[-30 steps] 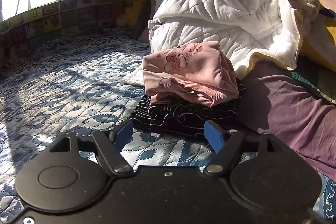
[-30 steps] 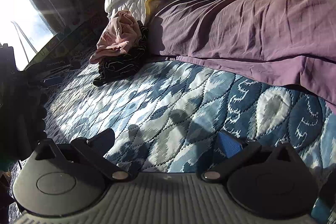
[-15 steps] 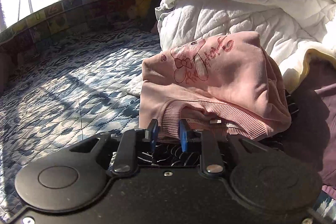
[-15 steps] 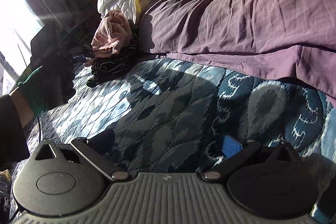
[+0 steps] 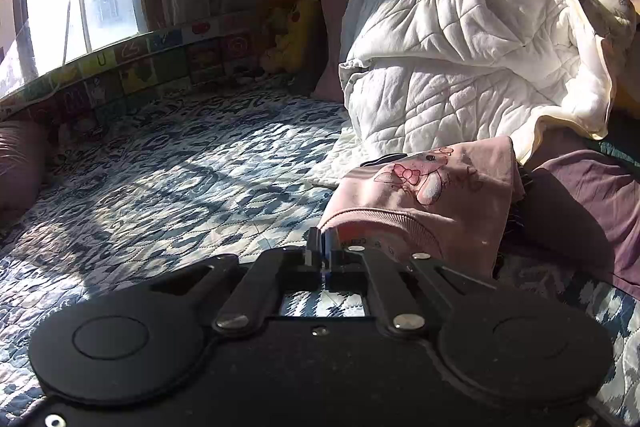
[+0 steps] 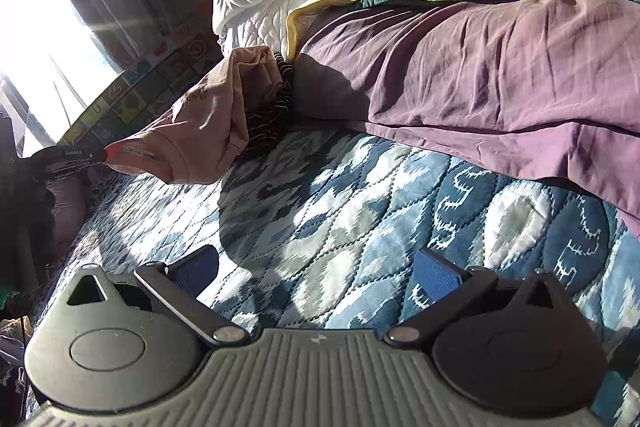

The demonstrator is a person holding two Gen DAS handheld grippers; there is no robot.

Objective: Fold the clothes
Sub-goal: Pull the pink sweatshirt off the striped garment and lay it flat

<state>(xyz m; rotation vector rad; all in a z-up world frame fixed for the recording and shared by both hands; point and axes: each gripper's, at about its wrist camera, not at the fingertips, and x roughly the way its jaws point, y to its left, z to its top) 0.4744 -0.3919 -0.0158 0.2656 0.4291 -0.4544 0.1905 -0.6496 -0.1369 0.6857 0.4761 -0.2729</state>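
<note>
- Left gripper [image 5: 322, 241] pinches the ribbed hem of a pink sweatshirt [image 5: 432, 187], lifting it off a striped garment [image 6: 272, 119].
- Right gripper [image 6: 316, 273] hovers wide-jawed and empty over the blue quilt [image 6: 360, 195].

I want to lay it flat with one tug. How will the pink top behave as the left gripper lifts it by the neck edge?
The pink top looks soft and floppy: it sags and creases away from the left gripper, shut on its ribbed edge. It probably weighs little. It may drag the striped garment beneath.
</note>
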